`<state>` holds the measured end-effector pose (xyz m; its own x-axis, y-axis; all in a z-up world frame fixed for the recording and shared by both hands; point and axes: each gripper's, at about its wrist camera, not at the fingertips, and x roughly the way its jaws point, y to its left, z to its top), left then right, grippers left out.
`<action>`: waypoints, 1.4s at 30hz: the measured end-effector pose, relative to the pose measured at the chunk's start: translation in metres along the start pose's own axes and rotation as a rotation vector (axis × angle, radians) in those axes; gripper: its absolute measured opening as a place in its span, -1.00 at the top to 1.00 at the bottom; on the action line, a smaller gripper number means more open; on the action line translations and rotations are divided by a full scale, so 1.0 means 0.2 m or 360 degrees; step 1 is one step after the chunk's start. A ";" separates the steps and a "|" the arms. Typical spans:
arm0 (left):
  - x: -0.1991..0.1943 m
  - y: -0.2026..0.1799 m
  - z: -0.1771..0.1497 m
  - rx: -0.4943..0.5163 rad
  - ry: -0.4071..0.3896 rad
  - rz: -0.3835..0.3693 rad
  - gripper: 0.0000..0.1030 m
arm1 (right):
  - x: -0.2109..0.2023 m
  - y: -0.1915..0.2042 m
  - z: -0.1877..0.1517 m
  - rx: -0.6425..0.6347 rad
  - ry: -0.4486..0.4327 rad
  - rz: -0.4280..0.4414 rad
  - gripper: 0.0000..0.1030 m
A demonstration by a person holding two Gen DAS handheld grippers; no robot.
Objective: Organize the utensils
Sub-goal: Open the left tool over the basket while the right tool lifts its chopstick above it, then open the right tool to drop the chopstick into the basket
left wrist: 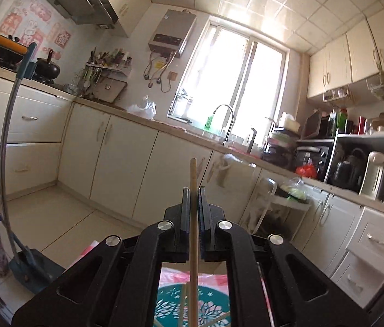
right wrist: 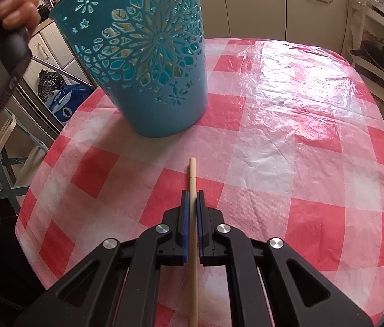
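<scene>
My left gripper [left wrist: 192, 190] is shut on a wooden chopstick [left wrist: 193, 174] and holds it high, pointing out over the kitchen. Below it, between the gripper arms, the teal cut-out holder [left wrist: 170, 305] shows with other chopsticks in it. My right gripper [right wrist: 192, 194] is shut on another wooden chopstick [right wrist: 192, 174] just above the red-and-white checked table [right wrist: 287, 136]. The teal holder [right wrist: 148, 62] stands at the table's far left, ahead and left of the right gripper. The person's hand with the left gripper [right wrist: 9, 21] is at the upper left, above the holder.
Kitchen cabinets and a counter with a sink tap [left wrist: 226, 120] run along the far wall. A broom and dustpan [left wrist: 26, 264] lean at the left. A white stool [right wrist: 377, 62] stands beyond the table's right edge. A blue bag [right wrist: 64, 103] sits left of the table.
</scene>
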<state>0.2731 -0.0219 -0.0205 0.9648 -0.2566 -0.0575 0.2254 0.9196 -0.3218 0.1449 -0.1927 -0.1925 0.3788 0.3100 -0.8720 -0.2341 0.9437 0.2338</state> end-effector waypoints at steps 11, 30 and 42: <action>-0.05 0.00 -0.15 0.0119 0.0201 0.0003 0.90 | -0.09 -0.04 0.01 0.0076 -0.0065 0.0053 0.88; -0.53 0.02 -0.15 0.0032 0.0055 0.0169 -0.05 | -0.59 -0.22 0.19 0.0520 -0.0766 0.0630 0.88; -0.55 0.04 -0.07 0.0039 -0.0014 0.0177 -0.08 | -0.77 -0.23 0.33 0.0595 -0.1148 0.0909 0.88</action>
<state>0.1668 0.0102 -0.0301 0.9852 -0.1500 -0.0829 0.1200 0.9492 -0.2908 0.1555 -0.2760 -0.0406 0.7804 0.6082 -0.1447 -0.3006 0.5680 0.7662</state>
